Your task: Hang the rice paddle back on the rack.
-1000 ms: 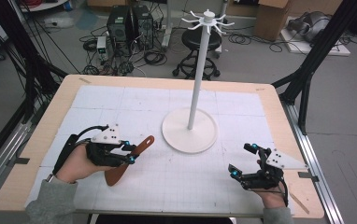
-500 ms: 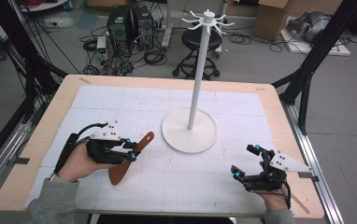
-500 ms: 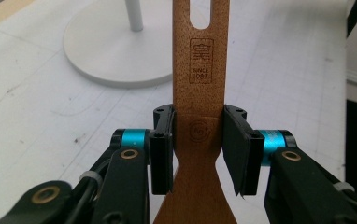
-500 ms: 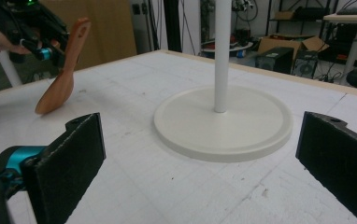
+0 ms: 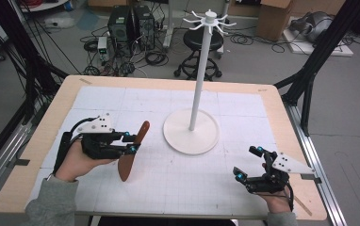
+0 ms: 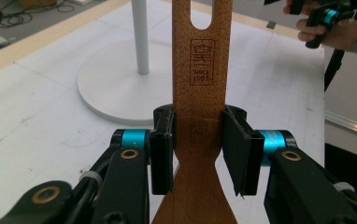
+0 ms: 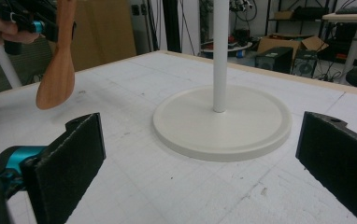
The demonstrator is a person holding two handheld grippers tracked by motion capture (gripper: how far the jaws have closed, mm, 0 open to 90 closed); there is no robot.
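Left gripper (image 5: 130,142) clamps a wooden spatula (image 5: 132,151) left of the stand (image 5: 191,134); right gripper (image 5: 247,164), jaws wide apart, sits to the stand's right.

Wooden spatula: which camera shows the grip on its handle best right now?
The left gripper view: the wooden spatula fills it, handle clamped between the left gripper pads, slot and stamp readable. The high view shows its whole length, small. The right gripper view shows its blade raised off the table.

white stand (image 5: 191,136) mid-table — open mat (image 5: 187,183) on every side
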